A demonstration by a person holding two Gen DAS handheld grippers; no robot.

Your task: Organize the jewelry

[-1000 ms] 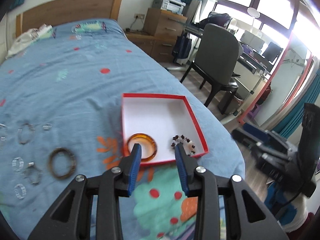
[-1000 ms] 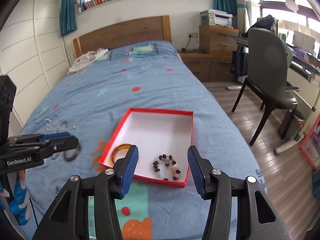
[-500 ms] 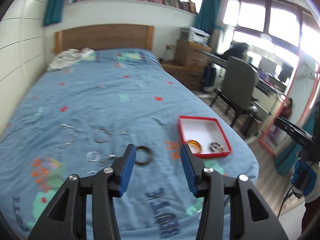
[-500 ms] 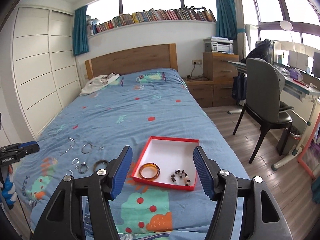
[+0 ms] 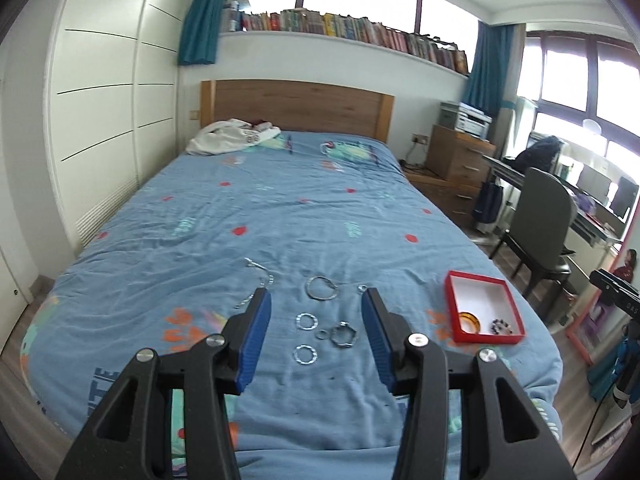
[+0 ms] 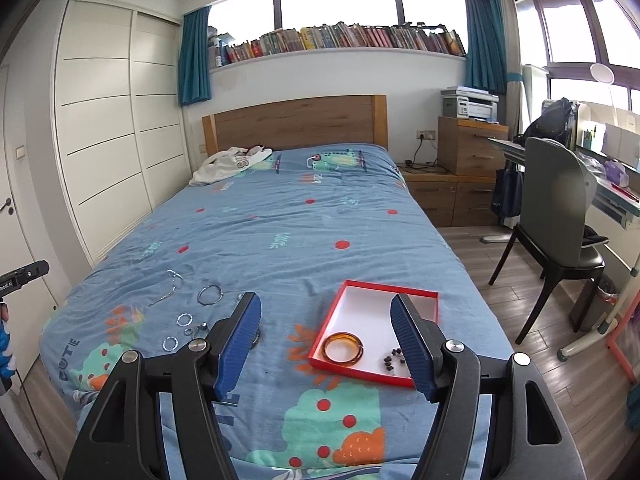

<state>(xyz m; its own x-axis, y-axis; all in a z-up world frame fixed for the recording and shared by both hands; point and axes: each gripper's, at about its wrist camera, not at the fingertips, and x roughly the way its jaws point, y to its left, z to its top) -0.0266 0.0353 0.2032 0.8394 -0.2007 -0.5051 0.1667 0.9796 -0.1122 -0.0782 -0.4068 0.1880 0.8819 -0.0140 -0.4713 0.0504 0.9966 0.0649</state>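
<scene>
Left gripper [image 5: 316,334]: fingers spread, empty, just opened wider, framing silver rings [image 5: 306,321] at lower centre.
Right gripper [image 6: 326,338]: fingers spread, empty.
Red box [image 6: 416,294]: lower right, held amber bangle [image 6: 343,348], beads [image 6: 394,358].
Advice: lower onto one ring, pinch its rim.

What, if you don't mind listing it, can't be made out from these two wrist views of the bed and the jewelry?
- Dark brown bangle: left wrist view, not visible among the silver pieces; right wrist view, only a dark sliver beside the right gripper's left finger.
- Beaded bracelet: right wrist view, partly covered by the right finger; left wrist view, too small to count beads.
- Small silver rings: too small to tell type.
- Left gripper: open, empty.
</scene>
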